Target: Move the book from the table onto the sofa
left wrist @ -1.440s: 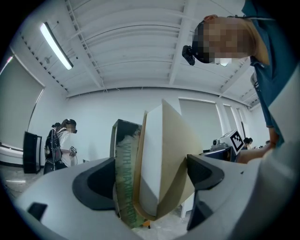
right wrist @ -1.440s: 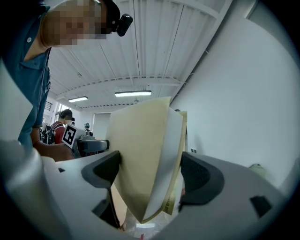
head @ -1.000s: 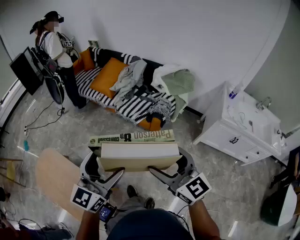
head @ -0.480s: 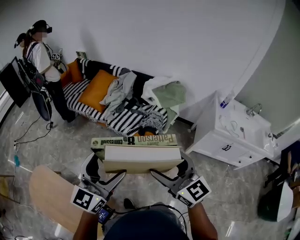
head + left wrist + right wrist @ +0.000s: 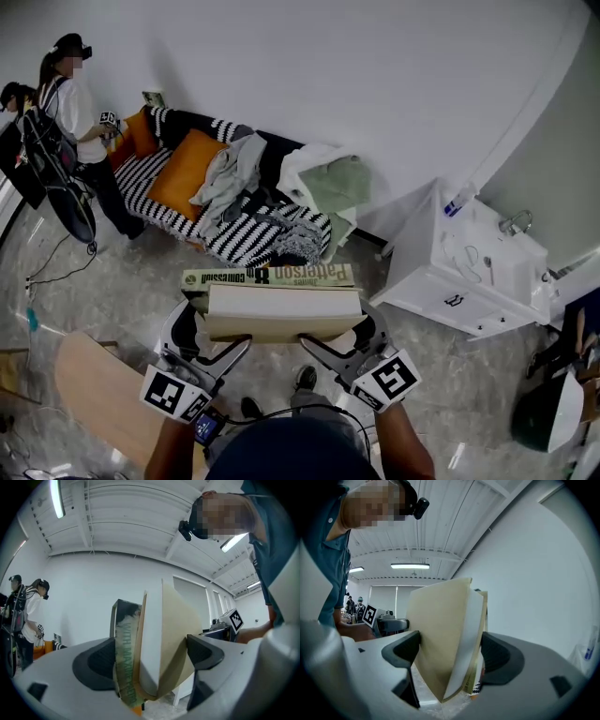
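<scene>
A thick book [image 5: 277, 300] with a green spine and cream page edges hangs level in the air in front of me, spine facing away. My left gripper [image 5: 208, 339] is shut on its left end and my right gripper [image 5: 342, 339] on its right end. The left gripper view has the book [image 5: 150, 651] wedged between the dark pads, and the right gripper view shows the book [image 5: 447, 644] clamped the same way. The black-and-white striped sofa [image 5: 173, 183] stands against the wall beyond the book, with an orange cushion [image 5: 183, 169] and a heap of clothes [image 5: 234, 178] on it.
A person [image 5: 70, 112] stands at the sofa's left end beside dark equipment [image 5: 42, 173]. A white cabinet [image 5: 473, 272] with a sink stands to the right. A light wooden tabletop [image 5: 98, 394] lies at lower left. A green cloth [image 5: 339, 183] drapes the sofa's right end.
The sofa and the standing person have shifted up and left in the head view, and the cabinet a little left. The book stays held between both grippers.
</scene>
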### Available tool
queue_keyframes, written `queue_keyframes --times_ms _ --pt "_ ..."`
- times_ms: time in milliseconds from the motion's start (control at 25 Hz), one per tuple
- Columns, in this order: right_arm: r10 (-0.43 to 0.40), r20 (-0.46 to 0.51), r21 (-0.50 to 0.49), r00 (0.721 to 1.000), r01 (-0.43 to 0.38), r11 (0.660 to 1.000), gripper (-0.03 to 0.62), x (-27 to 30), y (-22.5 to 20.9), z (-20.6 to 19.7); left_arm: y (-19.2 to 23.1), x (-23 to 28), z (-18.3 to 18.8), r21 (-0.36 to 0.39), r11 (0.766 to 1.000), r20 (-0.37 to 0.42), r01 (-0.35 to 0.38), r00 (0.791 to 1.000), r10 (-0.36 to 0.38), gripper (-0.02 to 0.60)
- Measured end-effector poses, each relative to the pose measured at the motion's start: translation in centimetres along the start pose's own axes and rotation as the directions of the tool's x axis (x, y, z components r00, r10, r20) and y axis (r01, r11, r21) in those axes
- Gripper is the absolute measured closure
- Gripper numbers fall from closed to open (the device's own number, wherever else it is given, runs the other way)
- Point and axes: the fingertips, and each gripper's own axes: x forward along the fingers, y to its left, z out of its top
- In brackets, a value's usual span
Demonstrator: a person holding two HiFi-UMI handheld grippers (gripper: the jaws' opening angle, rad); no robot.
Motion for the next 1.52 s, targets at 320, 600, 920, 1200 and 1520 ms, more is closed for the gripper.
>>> queue_keyframes --times_ms 320,600,920,1200,1520 --pt "0.081 0.043 -0.007 0.996 -0.081 0.997 0.171 1.9 -9.3 0.6 0.3 8.6 0.4 0.022 0.997 0.012 -0.077 0.997 0.077 0.107" --pt "0.114 0.041 0.010 0.993 -0.114 0.993 0.169 3.0 -14.9 -0.1 0.8 13.8 -0.7 0.020 0.993 -0.023 -0.114 0.993 0.114 0.107" --pt "0.099 0.018 0.044 0.995 -0.100 0.994 0.171 6.5 -18.4 -1.2 4.2 17.7 -1.8 0.005 0.995 -0.053 -0.102 0.993 0.102 0.107" --pt "0.042 -0.007 0.041 0.999 -0.041 0.998 0.170 10.3 -21.1 -1.9 8.4 21.1 -3.0 -0.016 0.999 -0.051 -0.047 0.998 0.046 0.107" --pt "-0.015 -0.023 0.051 1.000 0.016 0.999 0.170 17.2 -23.1 -2.4 15.8 24.2 -3.6 -0.038 0.999 -0.061 0.011 0.998 -0.013 0.107"
